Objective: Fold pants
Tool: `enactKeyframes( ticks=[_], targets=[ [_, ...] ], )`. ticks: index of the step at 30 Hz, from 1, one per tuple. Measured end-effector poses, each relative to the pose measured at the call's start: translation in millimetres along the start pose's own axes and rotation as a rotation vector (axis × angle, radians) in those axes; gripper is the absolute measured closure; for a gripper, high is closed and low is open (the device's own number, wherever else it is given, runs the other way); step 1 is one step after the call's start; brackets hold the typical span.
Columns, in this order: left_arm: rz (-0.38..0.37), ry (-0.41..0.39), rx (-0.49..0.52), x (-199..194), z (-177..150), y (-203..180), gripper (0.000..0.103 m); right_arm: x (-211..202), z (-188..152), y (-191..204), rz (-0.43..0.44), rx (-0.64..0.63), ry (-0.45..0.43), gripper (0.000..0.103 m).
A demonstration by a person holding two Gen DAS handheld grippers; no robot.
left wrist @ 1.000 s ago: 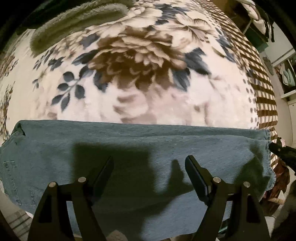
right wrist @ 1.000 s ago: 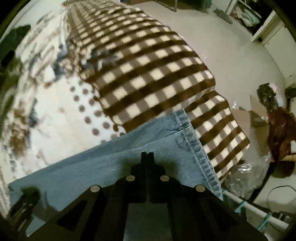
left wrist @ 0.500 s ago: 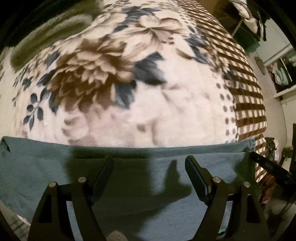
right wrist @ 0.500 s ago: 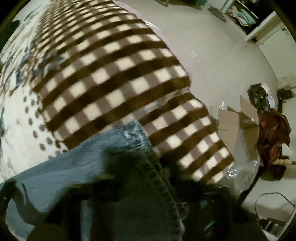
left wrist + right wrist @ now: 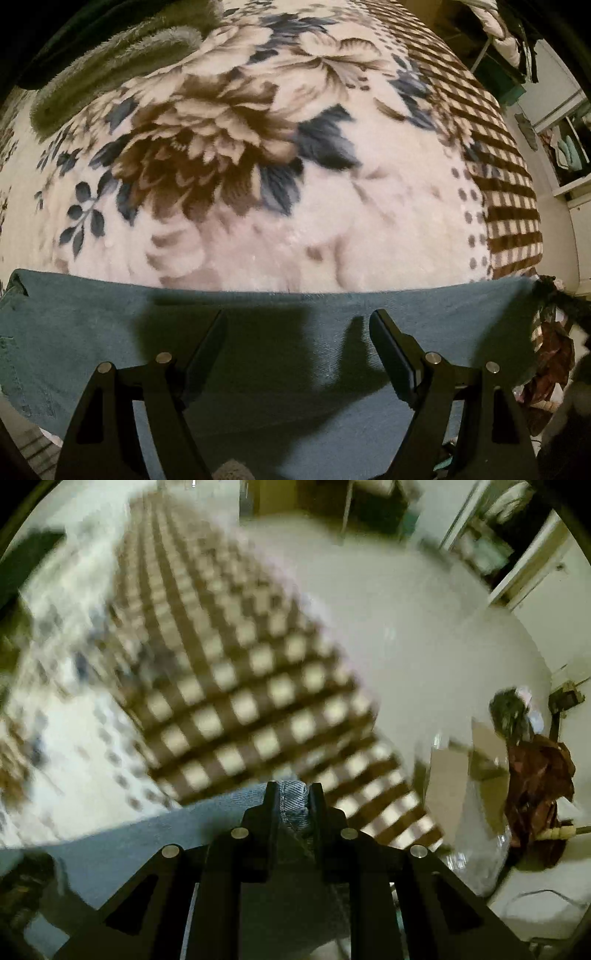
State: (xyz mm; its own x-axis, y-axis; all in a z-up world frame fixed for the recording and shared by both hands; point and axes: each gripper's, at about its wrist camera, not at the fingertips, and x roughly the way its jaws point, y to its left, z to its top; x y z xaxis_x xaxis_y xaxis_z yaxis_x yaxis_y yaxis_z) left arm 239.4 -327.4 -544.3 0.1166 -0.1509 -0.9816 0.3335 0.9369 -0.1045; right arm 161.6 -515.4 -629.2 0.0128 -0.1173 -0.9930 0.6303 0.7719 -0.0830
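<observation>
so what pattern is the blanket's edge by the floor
Brown-and-cream check, clearest in the right wrist view.

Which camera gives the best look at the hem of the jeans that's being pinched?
The right wrist view: the stitched hem bunches between the shut right claw. The left wrist view shows the jeans spread flat under the open left claw, the hem end at far right, dark and unclear.

The black two-finger left gripper (image 5: 297, 325) has its jaws spread wide apart. The black two-finger right gripper (image 5: 291, 797) is clamped on bunched blue denim pants (image 5: 293, 801).
</observation>
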Motion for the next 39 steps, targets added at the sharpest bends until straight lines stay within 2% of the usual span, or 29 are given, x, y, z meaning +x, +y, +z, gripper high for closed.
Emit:
enactKeyframes(
  ticks=[1, 2, 4, 6, 8, 9, 12, 14, 16, 19, 21, 23, 25, 27, 29, 30, 33, 36, 37, 39],
  targets=[
    [0.000, 0.002, 0.001, 1, 0, 1, 0.025, 8, 0, -5, 0.003, 0.012, 0.027, 0.074],
    [-0.005, 0.003, 0.001, 0, -1, 2, 0.025, 9, -2, -12, 0.012, 0.032, 0.038, 0.057],
    [-0.021, -0.003, -0.001, -1, 1, 1, 0.025, -5, -14, -32, 0.056, 0.106, -0.002, 0.042],
    [-0.035, -0.005, -0.004, -4, -3, 3, 0.025, -17, -35, -58, 0.069, 0.209, -0.014, 0.042],
    [-0.052, 0.004, -0.010, -6, -11, 3, 0.025, -17, -57, -75, 0.118, 0.291, 0.014, 0.042],
    [-0.059, 0.008, -0.013, -6, -16, 4, 0.025, -8, -69, -80, 0.134, 0.311, 0.057, 0.042],
    [-0.064, 0.005, -0.020, -8, -33, 10, 0.025, 32, -98, -77, 0.067, 0.291, 0.241, 0.042],
    [-0.074, -0.008, -0.034, -12, -43, 22, 0.025, 29, -108, -69, 0.053, 0.300, 0.261, 0.042],
    [-0.073, -0.020, -0.063, -23, -53, 43, 0.025, 5, -110, -48, 0.017, 0.245, 0.224, 0.042],
    [-0.074, -0.035, -0.138, -41, -62, 92, 0.019, -54, -110, 24, 0.086, 0.083, 0.127, 0.042],
    [-0.041, -0.033, -0.214, -53, -72, 141, 0.019, -80, -112, 91, 0.199, -0.056, 0.122, 0.041],
    [0.001, -0.036, -0.289, -63, -84, 186, 0.019, -95, -117, 157, 0.324, -0.185, 0.156, 0.041],
    [0.066, -0.044, -0.390, -75, -101, 245, 0.019, -103, -125, 248, 0.511, -0.326, 0.235, 0.041],
    [0.147, -0.049, -0.497, -83, -117, 307, 0.019, -106, -130, 330, 0.618, -0.420, 0.281, 0.041],
    [0.192, -0.041, -0.570, -83, -129, 351, 0.019, -102, -135, 392, 0.651, -0.512, 0.292, 0.041],
    [0.213, -0.028, -0.606, -81, -133, 375, 0.019, -92, -138, 437, 0.641, -0.584, 0.313, 0.041],
    [0.235, -0.007, -0.671, -70, -140, 429, 0.019, -68, -143, 502, 0.570, -0.700, 0.339, 0.041],
    [0.211, -0.001, -0.668, -62, -137, 452, 0.019, -54, -152, 532, 0.513, -0.819, 0.405, 0.041],
    [0.197, -0.004, -0.661, -60, -135, 456, 0.019, -44, -159, 528, 0.510, -0.841, 0.425, 0.043],
    [0.171, -0.012, -0.648, -60, -131, 459, 0.019, -48, -173, 523, 0.508, -0.922, 0.481, 0.046]
  ],
)
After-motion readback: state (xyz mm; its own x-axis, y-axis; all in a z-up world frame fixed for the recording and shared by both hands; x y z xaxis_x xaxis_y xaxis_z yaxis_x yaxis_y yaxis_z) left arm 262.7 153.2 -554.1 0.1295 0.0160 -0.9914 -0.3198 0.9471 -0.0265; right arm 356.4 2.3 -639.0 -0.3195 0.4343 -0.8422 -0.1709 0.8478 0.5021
